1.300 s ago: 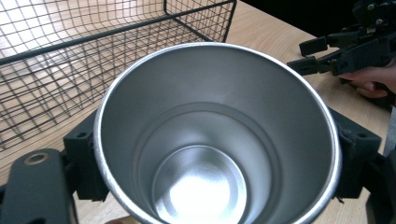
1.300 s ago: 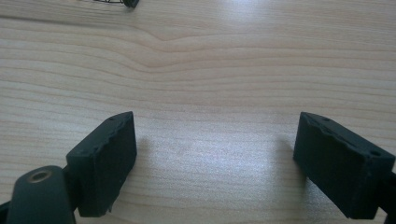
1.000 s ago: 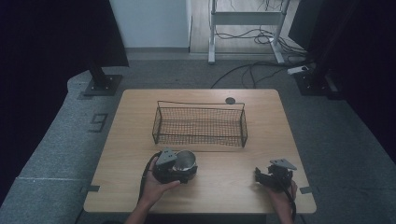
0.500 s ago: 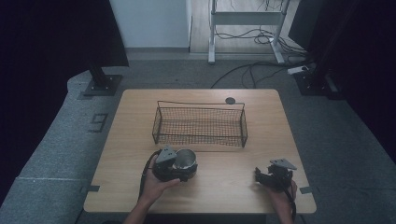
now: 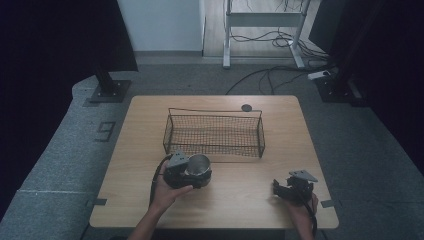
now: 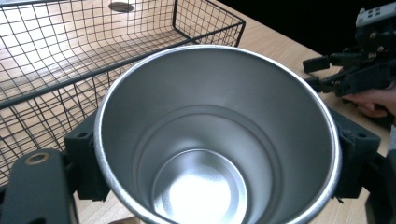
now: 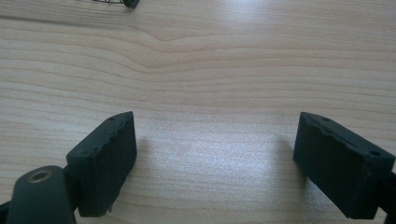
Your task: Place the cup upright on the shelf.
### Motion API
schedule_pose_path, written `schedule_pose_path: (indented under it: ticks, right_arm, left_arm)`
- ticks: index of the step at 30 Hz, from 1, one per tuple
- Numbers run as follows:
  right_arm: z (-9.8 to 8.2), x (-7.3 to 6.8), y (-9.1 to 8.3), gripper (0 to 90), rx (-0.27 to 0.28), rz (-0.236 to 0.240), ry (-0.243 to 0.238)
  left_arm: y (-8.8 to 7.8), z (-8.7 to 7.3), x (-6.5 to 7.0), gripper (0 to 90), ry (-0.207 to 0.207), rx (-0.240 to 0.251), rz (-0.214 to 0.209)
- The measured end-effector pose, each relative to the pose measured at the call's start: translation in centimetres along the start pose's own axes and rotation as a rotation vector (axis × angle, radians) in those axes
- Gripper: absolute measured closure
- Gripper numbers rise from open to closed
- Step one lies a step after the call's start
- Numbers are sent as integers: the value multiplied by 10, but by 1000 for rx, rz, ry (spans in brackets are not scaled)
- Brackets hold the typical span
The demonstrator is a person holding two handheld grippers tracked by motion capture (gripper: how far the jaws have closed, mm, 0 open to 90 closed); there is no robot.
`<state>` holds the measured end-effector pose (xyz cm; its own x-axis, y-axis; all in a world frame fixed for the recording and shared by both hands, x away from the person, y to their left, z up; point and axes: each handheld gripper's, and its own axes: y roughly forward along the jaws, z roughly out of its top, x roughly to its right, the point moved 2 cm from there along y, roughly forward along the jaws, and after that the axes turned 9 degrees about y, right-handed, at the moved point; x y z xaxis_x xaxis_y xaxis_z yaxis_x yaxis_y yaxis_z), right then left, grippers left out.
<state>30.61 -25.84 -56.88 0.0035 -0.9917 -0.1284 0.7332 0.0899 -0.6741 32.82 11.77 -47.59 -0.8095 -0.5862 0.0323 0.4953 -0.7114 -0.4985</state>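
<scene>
Steel cup (image 6: 217, 140) sits clamped between the jaws of the left hand-held gripper (image 5: 187, 170), one black pad pressed to each side of its wall just under the rim, so the open mouth faces the gripper's own camera and the empty, shiny bottom is plain to see. In the high view this pair lies in the lower middle of the frame, left of centre, with the person's left hand (image 5: 167, 192) behind it. The cup is held upright and close to the worktop (image 5: 280, 130), touching or just beside the near wall of the wire basket (image 5: 214, 131); I cannot tell whether its base rests on the wood. A grip on the sides like this keeps the mouth up and leaves the bottom free, which would suit lifting it over the basket's rim, though that is only a guess. The basket stands empty in the middle of the frame, and a small dark disc (image 5: 246, 107) lies beyond it near the far edge.

At the lower right of the high view the right hand-held gripper (image 5: 292, 186) rests low over bare wood, well apart from the cup. Its jaws stand wide open with nothing between them, as its own view shows, so it seems simply parked out of the way.
</scene>
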Motion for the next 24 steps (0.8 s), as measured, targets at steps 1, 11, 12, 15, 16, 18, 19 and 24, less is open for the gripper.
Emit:
schedule_pose_path:
  ticks: [1,11,12,15,16,18,19,24]
  right_arm:
    - [0,0,0,131,0,0,-1]
    - [0,0,0,132,1,0,-1]
    - [0,0,0,132,1,0,-1]
    - [0,0,0,132,1,0,-1]
    - [0,0,0,132,1,0,-1]
    - [0,0,0,132,1,0,-1]
    - [0,0,0,132,1,0,-1]
    - [0,0,0,132,1,-1,-1]
  left_arm:
    - [0,0,0,158,0,0,0]
    - [4,15,1,158,27,0,-3]
    - [4,16,1,158,27,0,-2]
    - [3,18,-1,158,25,8,9]
    - [3,19,-1,158,25,11,12]
    - [3,20,-2,158,26,11,13]
    - [3,20,-3,158,28,10,15]
    - [3,24,-5,158,30,9,21]
